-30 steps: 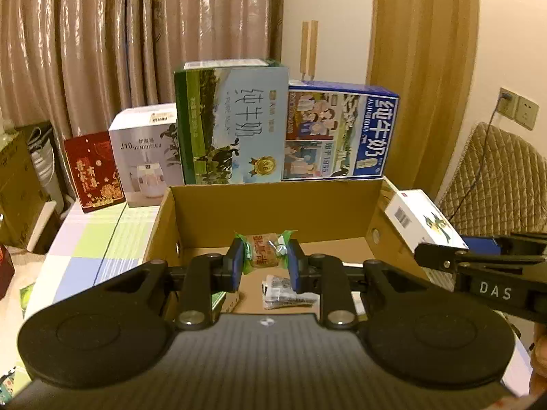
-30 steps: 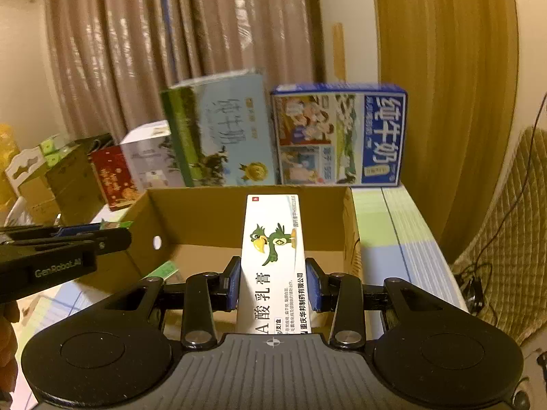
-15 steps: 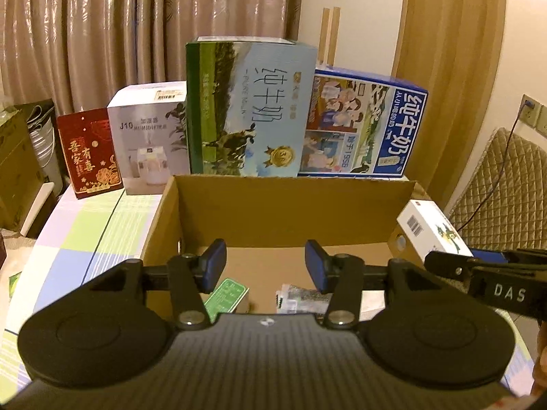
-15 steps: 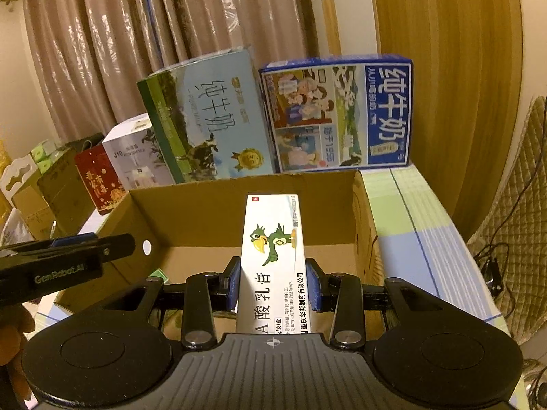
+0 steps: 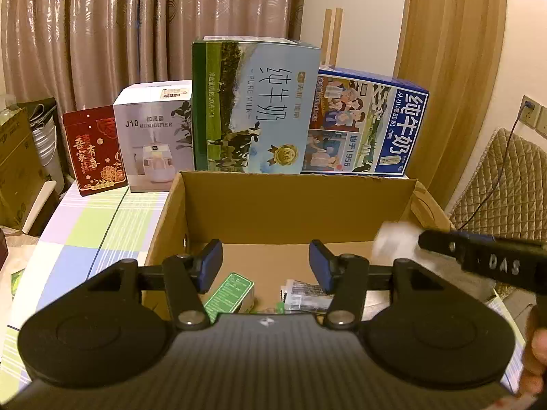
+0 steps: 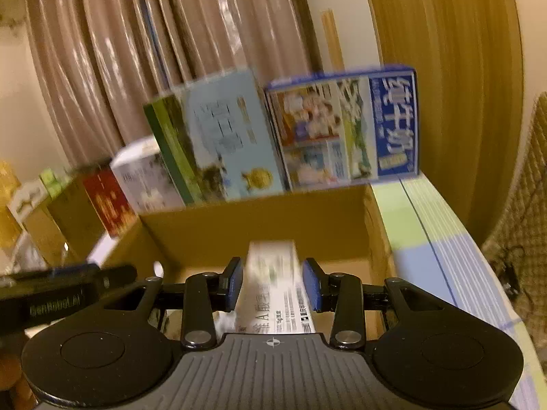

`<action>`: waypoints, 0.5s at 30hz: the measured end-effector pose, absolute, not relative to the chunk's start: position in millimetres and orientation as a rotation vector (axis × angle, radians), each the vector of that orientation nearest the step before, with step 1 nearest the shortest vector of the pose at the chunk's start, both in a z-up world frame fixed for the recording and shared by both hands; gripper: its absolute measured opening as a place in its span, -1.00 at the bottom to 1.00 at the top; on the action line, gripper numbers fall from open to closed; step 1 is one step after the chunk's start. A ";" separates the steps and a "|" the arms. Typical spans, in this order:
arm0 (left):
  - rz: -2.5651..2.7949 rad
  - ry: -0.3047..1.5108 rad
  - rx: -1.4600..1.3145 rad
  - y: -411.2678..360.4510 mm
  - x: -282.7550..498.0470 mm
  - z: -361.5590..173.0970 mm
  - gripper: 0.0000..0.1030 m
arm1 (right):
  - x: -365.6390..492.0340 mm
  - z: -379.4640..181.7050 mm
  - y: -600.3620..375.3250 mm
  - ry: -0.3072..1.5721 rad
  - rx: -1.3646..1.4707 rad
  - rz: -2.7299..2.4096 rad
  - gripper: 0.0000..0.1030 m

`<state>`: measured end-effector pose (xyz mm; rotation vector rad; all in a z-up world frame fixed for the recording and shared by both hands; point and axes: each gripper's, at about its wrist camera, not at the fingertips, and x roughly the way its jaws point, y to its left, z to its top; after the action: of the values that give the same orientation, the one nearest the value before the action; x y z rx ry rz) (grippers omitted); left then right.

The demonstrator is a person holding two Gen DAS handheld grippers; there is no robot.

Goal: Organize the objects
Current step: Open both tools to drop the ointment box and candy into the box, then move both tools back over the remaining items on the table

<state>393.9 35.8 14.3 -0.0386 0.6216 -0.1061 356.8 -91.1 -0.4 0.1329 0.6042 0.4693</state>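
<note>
An open cardboard box stands on the checked tablecloth. My left gripper is open and empty above its near edge. Inside lie a green and white packet and a clear wrapped item. My right gripper is shut on a long white ointment carton and holds it over the box. In the left wrist view the carton shows as a white blur at the box's right side, in front of the right gripper's body.
Behind the box stand a green and blue milk carton, a blue milk carton, a white humidifier box and a red gift box. A quilted chair stands to the right. The left gripper's body sits at the box's left.
My left gripper opened and let the green wrapped snack fall into the box, then rose a little. My right gripper moved fast over the box with the white carton.
</note>
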 end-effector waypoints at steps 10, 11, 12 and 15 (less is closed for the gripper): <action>-0.099 0.635 -0.033 40.0 394.0 9.0 0.12 | 364.1 -2.8 -107.1 0.617 0.195 0.430 0.17; -0.100 0.635 -0.029 39.3 393.7 8.9 0.13 | 363.7 -3.0 -108.2 0.616 0.193 0.430 0.18; -0.102 0.635 -0.027 38.7 393.3 8.9 0.14 | 363.1 -3.1 -109.0 0.615 0.191 0.428 0.18; -0.105 0.637 -0.019 36.6 391.1 8.7 0.21 | 361.5 -3.8 -110.9 0.622 0.189 0.428 0.20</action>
<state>391.1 36.6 8.7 -0.0193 0.6373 -0.1049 361.5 -110.9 -3.8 0.1888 0.6224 0.4282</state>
